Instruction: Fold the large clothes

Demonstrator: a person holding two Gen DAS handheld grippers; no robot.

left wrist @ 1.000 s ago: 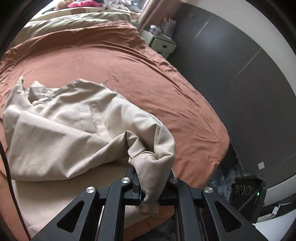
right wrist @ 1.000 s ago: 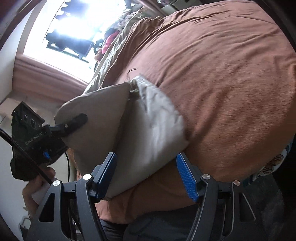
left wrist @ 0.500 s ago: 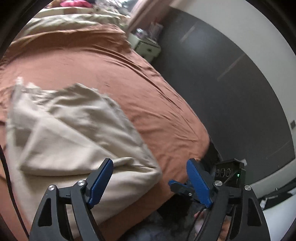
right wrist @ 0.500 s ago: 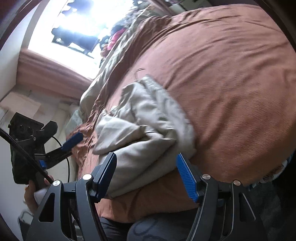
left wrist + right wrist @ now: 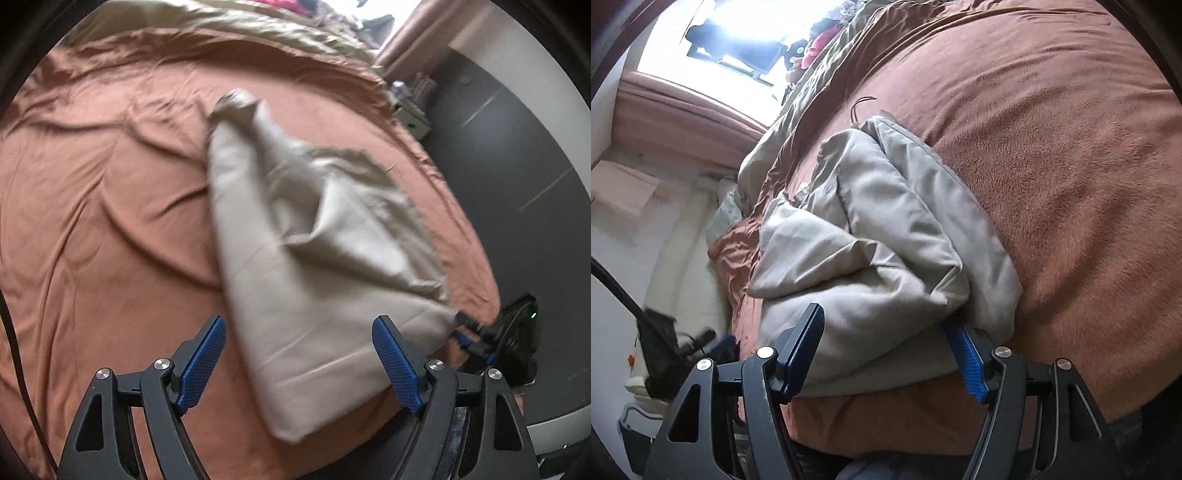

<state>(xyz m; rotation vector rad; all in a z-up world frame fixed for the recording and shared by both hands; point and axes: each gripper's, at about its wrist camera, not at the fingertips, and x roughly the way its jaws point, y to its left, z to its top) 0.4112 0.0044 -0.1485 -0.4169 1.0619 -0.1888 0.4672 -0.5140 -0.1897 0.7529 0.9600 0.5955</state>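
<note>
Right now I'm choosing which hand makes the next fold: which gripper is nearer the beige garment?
Right. The right gripper has the beige garment bunched between its open fingers; the left gripper hangs open just off its near edge.

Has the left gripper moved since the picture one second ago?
Yes. The left gripper let go of the beige garment and swung left: the nightstand now sits further right.

Left gripper (image 5: 299, 354) and right gripper (image 5: 886, 347), jaws apart
</note>
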